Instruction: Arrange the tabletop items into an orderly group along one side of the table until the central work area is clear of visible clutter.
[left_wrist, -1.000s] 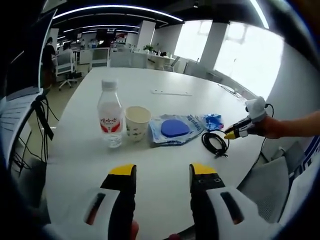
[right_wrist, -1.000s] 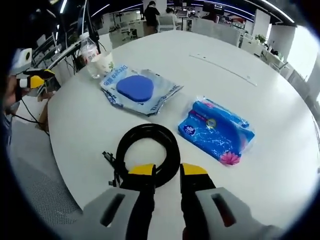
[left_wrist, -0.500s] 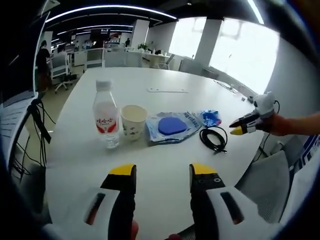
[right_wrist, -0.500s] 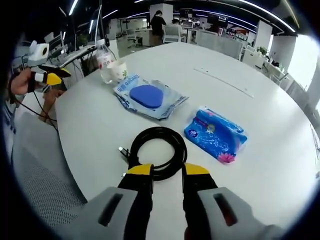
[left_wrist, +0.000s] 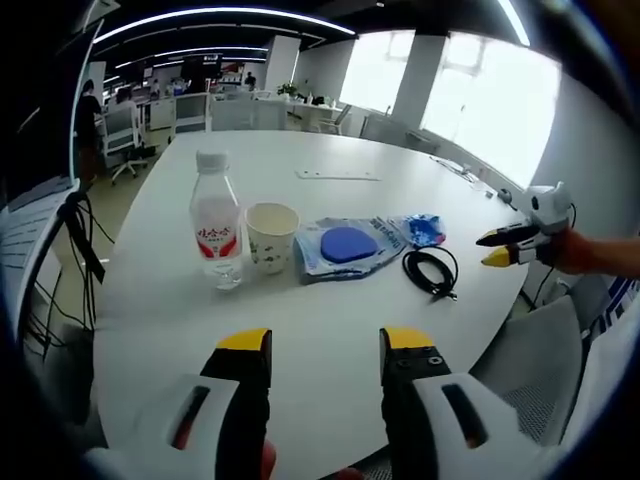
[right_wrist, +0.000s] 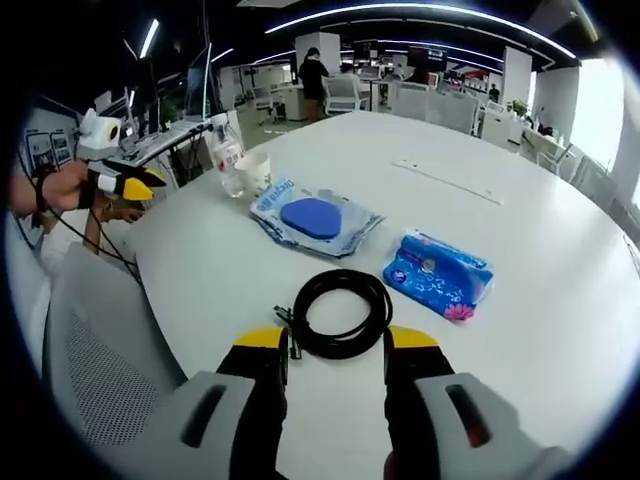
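My right gripper (right_wrist: 335, 345), jaws apart and empty, hangs just short of the coiled black cable (right_wrist: 338, 312) near the table (right_wrist: 520, 230) edge; light and floppy, it is probably best pinched across the bundled loops

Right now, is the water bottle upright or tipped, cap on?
Upright, cap on: the water bottle stands on the table beside the paper cup, white cap at top.
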